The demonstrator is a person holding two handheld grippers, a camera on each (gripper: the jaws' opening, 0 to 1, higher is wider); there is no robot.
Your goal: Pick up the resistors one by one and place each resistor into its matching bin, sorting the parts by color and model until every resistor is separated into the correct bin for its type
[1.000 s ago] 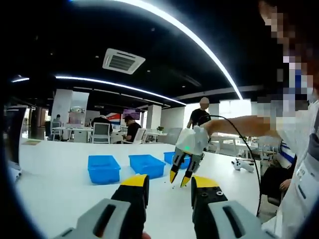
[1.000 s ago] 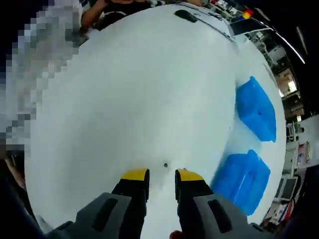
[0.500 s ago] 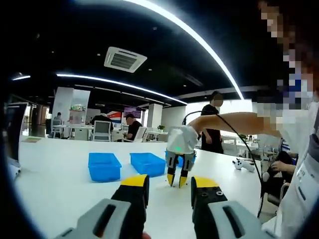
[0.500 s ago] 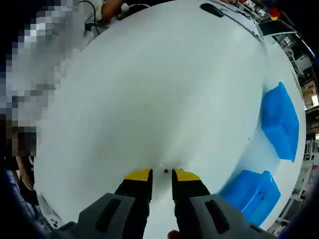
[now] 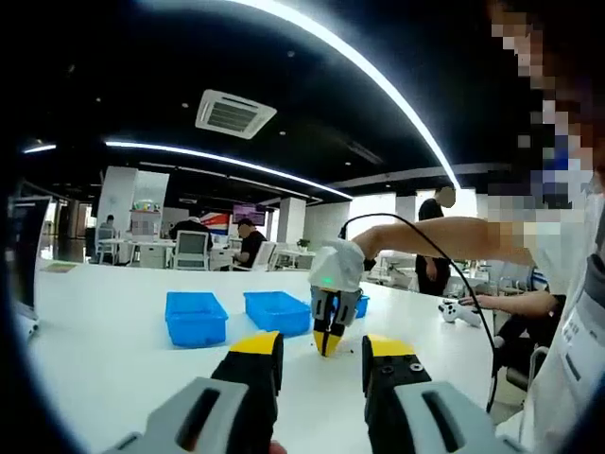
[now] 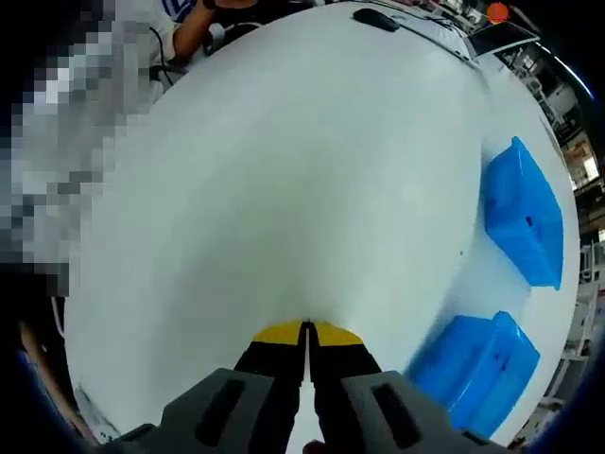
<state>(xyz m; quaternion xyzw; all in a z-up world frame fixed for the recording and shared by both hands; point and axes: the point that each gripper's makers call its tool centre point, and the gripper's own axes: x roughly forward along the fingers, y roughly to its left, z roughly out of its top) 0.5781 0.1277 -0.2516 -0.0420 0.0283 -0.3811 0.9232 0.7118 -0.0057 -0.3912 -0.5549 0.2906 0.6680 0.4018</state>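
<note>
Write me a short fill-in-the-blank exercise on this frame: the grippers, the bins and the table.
1. The right gripper has its jaws ____.
2. The left gripper has its jaws ____.
3. The bins on the white table are ____ in colour.
4. In the right gripper view, the number of bins showing is ____.

Missing words: shut; open; blue; two

Open-plan office. A square ceiling air-conditioning vent (image 5: 234, 114) and long curved strip lights (image 5: 217, 159) hang from a black ceiling; seated people work at distant desks with grey office chairs (image 5: 192, 247), beyond a broad white tabletop (image 5: 104, 331).
</note>
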